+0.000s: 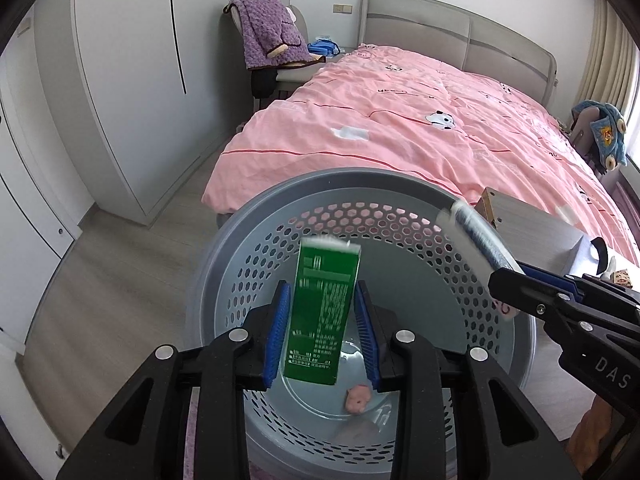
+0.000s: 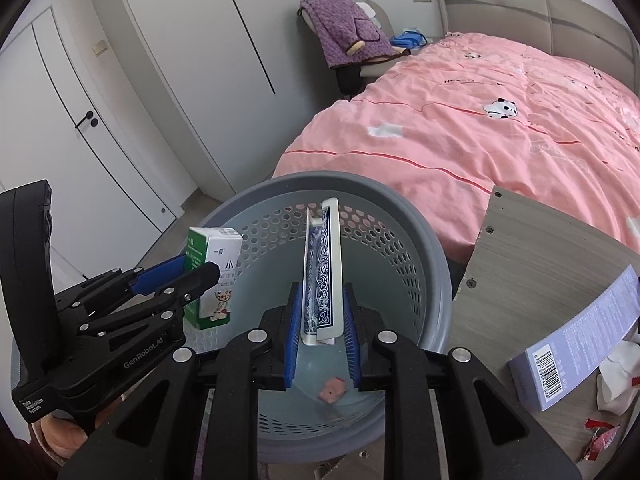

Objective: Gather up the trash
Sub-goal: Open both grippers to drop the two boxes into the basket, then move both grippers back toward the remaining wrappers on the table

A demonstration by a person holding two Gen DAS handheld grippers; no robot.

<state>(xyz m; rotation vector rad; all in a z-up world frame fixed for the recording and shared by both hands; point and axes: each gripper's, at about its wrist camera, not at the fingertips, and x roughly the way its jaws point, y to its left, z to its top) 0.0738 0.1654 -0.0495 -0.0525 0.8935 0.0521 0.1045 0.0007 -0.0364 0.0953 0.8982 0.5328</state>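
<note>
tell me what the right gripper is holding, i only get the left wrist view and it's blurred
Observer: The right gripper is shut on a blue patterned card pack, upright over the grey basket.
Operator: anything left on the table
Observer: A lilac box with a barcode lies on the wooden table, red wrapper scraps near it.
Operator: what's on my carton's front
Observer: The green carton has a white front with a cartoon figure.
</note>
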